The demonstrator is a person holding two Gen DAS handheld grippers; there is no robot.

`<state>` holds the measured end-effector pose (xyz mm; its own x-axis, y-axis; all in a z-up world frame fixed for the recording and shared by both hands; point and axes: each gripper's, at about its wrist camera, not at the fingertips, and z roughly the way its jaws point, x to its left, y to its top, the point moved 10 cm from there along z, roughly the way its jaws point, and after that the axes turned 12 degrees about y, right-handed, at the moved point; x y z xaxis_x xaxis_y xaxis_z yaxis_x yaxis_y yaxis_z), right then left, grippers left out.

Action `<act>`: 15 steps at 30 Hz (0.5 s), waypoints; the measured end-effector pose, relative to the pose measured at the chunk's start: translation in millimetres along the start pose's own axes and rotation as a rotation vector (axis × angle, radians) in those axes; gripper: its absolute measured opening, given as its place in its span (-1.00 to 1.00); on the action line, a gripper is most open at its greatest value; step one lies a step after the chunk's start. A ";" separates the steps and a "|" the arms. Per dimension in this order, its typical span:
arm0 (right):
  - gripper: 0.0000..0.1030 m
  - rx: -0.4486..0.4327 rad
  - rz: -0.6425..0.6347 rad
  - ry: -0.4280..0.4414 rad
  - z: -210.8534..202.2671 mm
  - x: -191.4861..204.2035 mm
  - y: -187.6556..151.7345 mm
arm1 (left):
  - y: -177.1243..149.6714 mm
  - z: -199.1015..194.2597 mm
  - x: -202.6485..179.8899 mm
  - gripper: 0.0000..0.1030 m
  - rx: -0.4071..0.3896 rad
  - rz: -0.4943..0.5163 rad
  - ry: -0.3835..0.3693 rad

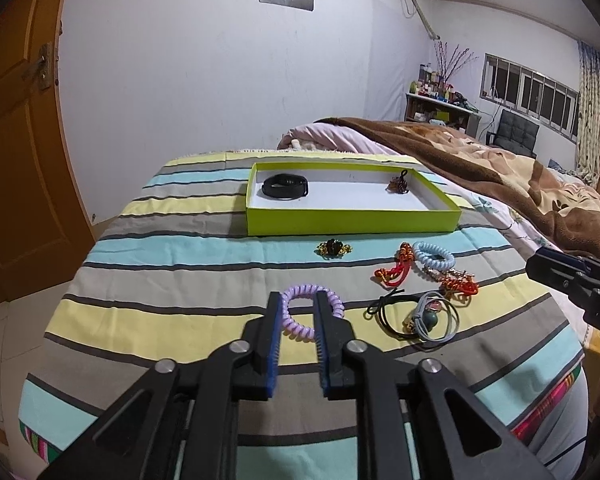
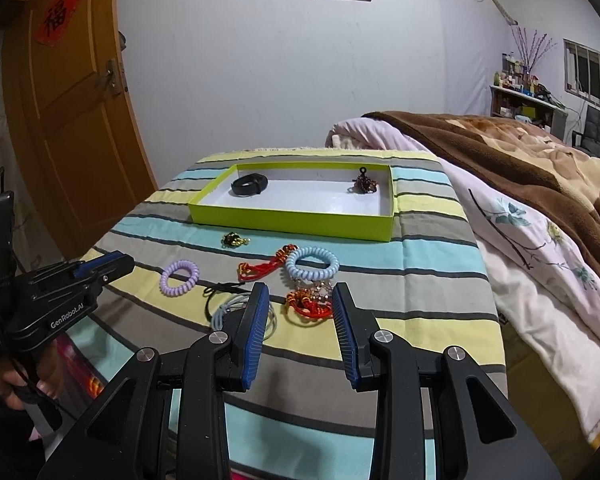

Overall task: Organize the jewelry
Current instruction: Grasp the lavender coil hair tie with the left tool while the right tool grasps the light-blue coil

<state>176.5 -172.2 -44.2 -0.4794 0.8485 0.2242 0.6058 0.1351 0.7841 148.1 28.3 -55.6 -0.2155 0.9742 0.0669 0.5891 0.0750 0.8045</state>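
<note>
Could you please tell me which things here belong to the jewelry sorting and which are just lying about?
Job:
- lime-green shallow cardboard box
- black wristband inside it
- purple spiral hair tie
- light-blue spiral hair tie
- red knotted cord charms
- black elastic loop

Lying about:
- brown fleece blanket
- wooden door

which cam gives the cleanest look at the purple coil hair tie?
Right wrist view: the purple spiral-coil plastic hair tie lies whole and unobstructed on the striped cloth. In the left wrist view the tie is nearer, but the open left gripper has fingers covering parts of its ring.
</note>
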 end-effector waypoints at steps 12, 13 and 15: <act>-0.35 0.060 0.058 -0.022 44.6 -29.4 8.3 | -8.3 41.5 2.5 -0.61 0.104 -0.005 0.037; -0.35 0.074 0.061 -0.029 50.8 -33.1 9.6 | -8.6 44.5 2.5 -0.61 0.115 -0.008 0.037; -0.37 0.099 0.069 -0.040 61.6 -39.2 10.7 | -8.8 50.1 1.5 -0.61 0.131 -0.005 0.042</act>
<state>240.8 -172.5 -80.2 -0.4100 0.8771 0.2503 0.6971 0.1244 0.7061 181.6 39.8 -92.1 -0.2498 0.9641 0.0898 0.6838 0.1100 0.7213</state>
